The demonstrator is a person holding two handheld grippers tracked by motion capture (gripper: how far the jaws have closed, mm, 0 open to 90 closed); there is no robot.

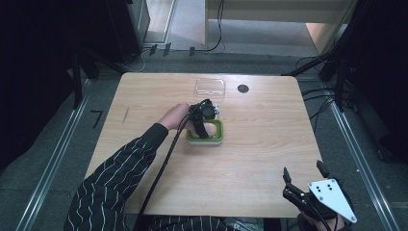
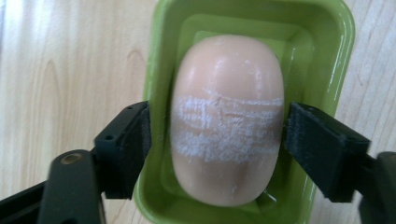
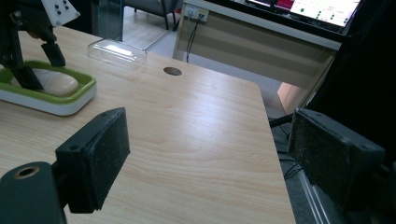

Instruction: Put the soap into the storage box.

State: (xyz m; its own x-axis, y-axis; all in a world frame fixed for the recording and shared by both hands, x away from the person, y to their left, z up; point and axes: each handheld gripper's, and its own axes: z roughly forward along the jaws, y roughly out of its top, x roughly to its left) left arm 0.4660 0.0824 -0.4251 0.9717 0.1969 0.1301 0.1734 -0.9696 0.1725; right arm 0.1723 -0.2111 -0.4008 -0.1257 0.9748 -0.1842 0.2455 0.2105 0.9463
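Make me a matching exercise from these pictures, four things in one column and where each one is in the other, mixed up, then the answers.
Things:
1. soap
2. clear lid
3. left gripper
4. right gripper

Places:
A. near the table's front right corner
B. lying in the green dish
C. at the table's far edge, beyond the dish
D. jaws either side of the soap

Pairs: 1-B, 2-C, 3-D, 4-A
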